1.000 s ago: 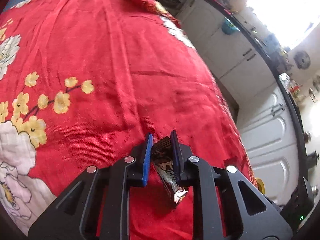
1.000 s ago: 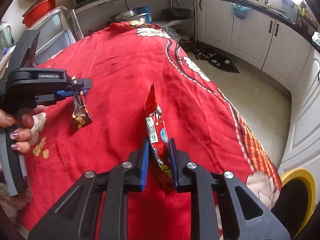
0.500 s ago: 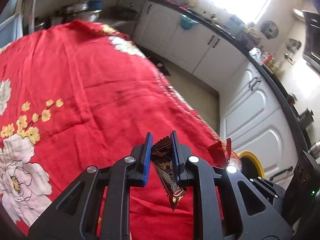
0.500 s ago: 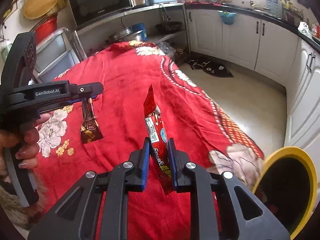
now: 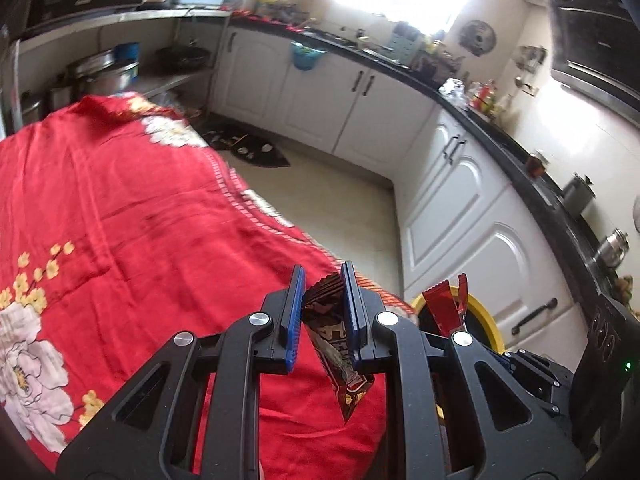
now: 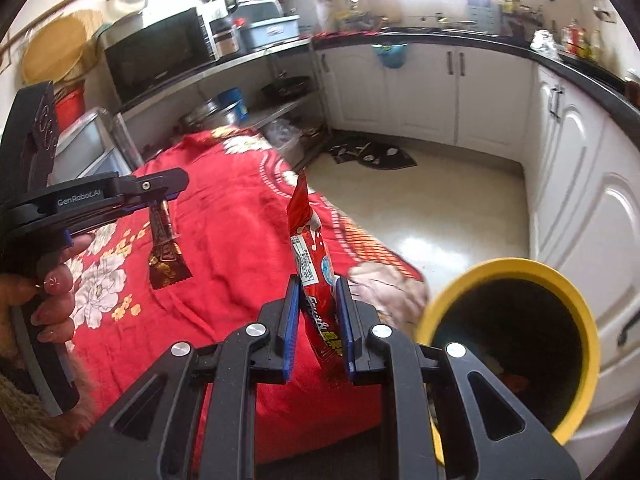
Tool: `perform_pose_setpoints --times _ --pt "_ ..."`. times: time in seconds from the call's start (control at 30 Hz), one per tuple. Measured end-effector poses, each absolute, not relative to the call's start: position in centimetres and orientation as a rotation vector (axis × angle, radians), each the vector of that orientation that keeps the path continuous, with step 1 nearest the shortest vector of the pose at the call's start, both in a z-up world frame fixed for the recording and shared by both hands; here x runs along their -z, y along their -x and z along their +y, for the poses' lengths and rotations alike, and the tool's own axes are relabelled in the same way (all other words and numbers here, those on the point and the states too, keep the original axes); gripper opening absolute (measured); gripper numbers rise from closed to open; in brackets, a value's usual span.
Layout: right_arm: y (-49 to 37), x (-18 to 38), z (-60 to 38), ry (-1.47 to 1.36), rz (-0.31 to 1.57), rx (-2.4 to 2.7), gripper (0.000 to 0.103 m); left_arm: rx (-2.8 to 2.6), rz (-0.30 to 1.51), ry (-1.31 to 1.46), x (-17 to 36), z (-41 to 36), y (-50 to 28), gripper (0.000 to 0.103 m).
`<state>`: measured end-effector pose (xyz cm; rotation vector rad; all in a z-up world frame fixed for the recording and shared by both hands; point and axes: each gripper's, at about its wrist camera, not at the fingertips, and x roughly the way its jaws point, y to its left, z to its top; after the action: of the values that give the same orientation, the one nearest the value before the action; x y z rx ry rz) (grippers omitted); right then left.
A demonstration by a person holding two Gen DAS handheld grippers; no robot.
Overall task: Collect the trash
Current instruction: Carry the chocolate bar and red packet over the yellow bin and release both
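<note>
My left gripper (image 5: 322, 280) is shut on a dark brown snack wrapper (image 5: 336, 344) that hangs down from its blue pads above the red tablecloth (image 5: 120, 220). The right wrist view shows that gripper (image 6: 164, 200) and wrapper (image 6: 164, 256) at the left. My right gripper (image 6: 318, 288) is shut on a red snack wrapper (image 6: 310, 256) that stands up between its pads. A yellow-rimmed bin (image 6: 512, 272) with a dark inside stands just right of it, past the table's edge. The left wrist view shows the red wrapper (image 5: 444, 304) in front of the bin (image 5: 488, 320).
The table with the floral red cloth fills the left. White kitchen cabinets (image 6: 440, 92) under a black counter run along the back and right. A dark mat (image 6: 372, 154) lies on the pale floor. A microwave (image 6: 156, 52) and pots stand on shelves behind the table.
Both grippers have swung right and lifted away from the table top, each with its wrapper. The yellow bin has come much closer and larger in the right wrist view.
</note>
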<state>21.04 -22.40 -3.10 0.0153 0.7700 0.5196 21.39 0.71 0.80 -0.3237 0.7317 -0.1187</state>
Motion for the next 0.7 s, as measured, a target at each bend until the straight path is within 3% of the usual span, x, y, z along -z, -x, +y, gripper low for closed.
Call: perform_pose_setpoints --times 0.7 --pt "-17.4 0.7 -32.7 -0.120 0.671 -0.289 0.017 0.303 0.681 0.187 -3.1 -9.1 -20.7 0.013"
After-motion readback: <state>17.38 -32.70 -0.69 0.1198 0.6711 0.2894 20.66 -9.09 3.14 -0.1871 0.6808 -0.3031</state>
